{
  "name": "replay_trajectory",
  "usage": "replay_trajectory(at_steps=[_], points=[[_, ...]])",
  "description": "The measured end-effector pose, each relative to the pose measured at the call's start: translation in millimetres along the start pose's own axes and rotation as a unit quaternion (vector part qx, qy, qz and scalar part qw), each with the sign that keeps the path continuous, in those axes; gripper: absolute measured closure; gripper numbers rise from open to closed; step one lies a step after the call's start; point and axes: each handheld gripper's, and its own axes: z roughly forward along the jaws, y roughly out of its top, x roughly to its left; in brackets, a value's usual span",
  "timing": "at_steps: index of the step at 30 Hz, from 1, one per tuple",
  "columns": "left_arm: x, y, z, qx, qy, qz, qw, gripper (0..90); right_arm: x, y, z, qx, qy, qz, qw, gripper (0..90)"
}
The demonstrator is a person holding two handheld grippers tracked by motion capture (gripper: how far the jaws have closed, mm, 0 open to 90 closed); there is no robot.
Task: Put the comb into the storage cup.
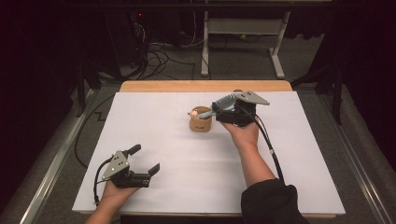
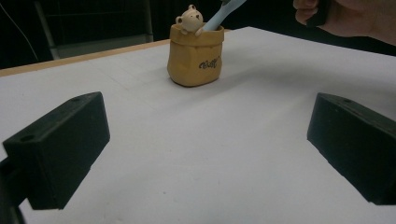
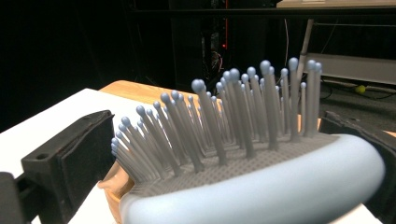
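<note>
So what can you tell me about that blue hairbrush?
The hairbrush is pale blue and looks like plastic, with a grey pad full of thin bristles that end in little round balls. Its handle pokes slanting into the tan bear pot, while the head sticks out between the jaws of the right gripper. The jaws stand wide on either side of the head; whether the pads press on it I cannot tell.

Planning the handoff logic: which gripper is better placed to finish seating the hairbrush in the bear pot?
Right. The right gripper has the hairbrush head between its jaws, handle already in the bear pot. The left gripper sits open and empty at the table's near edge, well away from the pot.
</note>
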Motion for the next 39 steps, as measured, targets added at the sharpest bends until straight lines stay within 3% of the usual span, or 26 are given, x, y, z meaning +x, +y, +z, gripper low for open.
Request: replay_trajectory(at_steps=[19, 39], points=[[0.8, -0.2, -0.1, 0.002, 0.0, -0.001, 1.0, 0.0, -1.7, -0.1, -7.1, 0.006, -0.007, -0.011, 0.9999, 0.1], [0.9, -0.1, 0.1, 0.002, 0.001, -0.001, 1.0, 0.0, -0.3, -1.9, -12.4, 0.003, 0.001, -0.013, 0.9999, 0.1]])
